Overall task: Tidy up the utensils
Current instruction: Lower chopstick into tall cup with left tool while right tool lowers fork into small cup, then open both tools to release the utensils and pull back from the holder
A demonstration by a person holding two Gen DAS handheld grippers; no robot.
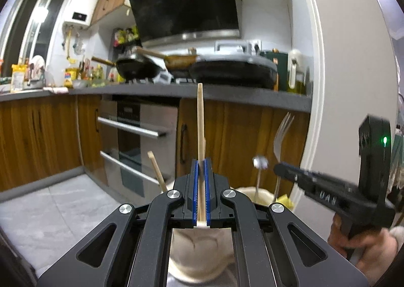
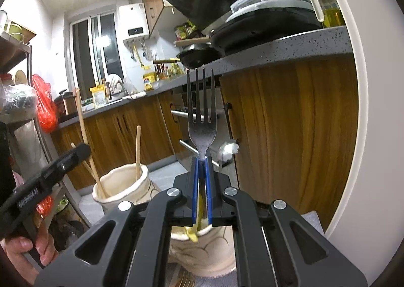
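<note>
My left gripper is shut on a wooden chopstick that stands upright over a cream ceramic holder. A second chopstick leans in that holder. In the right wrist view the same holder stands at the left, with the left gripper on the long chopstick, whose lower end is inside the holder. My right gripper is shut on a metal fork, tines up, above a second cream holder. A shiny spoon end sticks up beside the fork.
A grey counter ahead carries pans and a griddle, with wooden cabinets and an oven below it. A rack with a red bag stands at the left. A white curved edge bounds the right side. A hand grips the right tool.
</note>
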